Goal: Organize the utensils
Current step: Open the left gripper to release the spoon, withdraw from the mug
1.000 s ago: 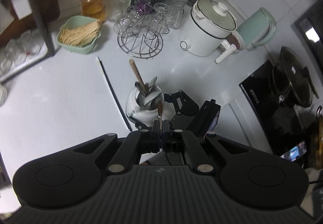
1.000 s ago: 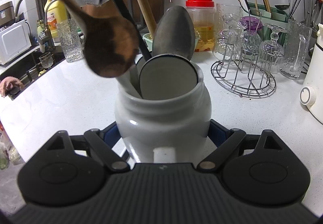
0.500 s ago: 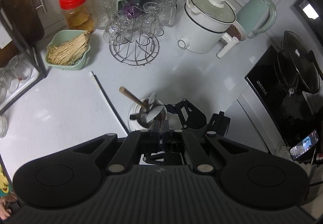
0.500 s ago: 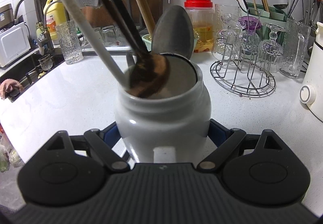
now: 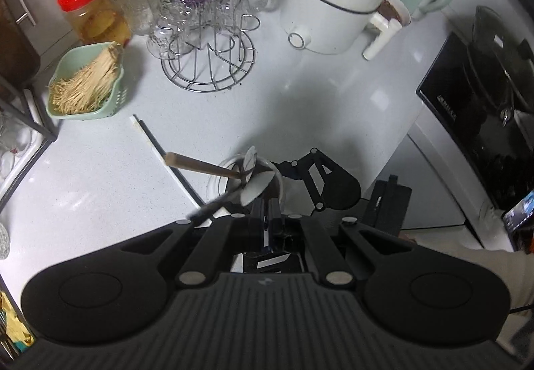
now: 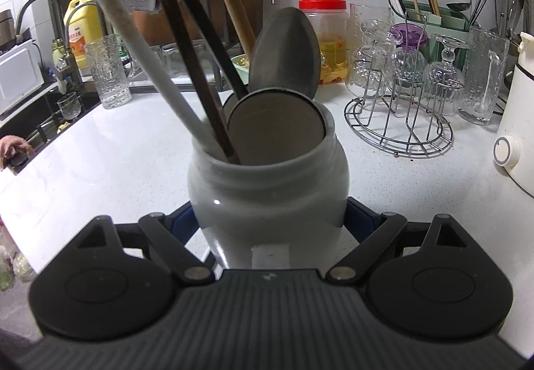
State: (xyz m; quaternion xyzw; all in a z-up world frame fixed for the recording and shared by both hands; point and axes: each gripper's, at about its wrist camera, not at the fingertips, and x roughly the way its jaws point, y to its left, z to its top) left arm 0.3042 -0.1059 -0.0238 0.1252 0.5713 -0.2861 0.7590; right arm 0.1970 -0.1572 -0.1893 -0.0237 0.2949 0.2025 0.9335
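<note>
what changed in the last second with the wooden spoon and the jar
The left gripper, shut on the dark-handled wooden spoon, lowered it: its bowl, above the white jar a second ago, is now down inside, with only the handle showing. The right gripper stayed clamped on the jar, and the jar and its other utensils kept their places.

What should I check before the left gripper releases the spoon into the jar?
1. Right gripper grips the jar from both sides: ok.
2. Jar upright: ok.
3. Left gripper shut on the spoon handle: ok.
4. Handle's lower end inside the jar mouth: ok.
5. Spoon head resting on the jar bottom: cannot tell, hidden inside.
6. All loose utensils collected: not ok, chopsticks lie on the counter beside the jar.
</note>
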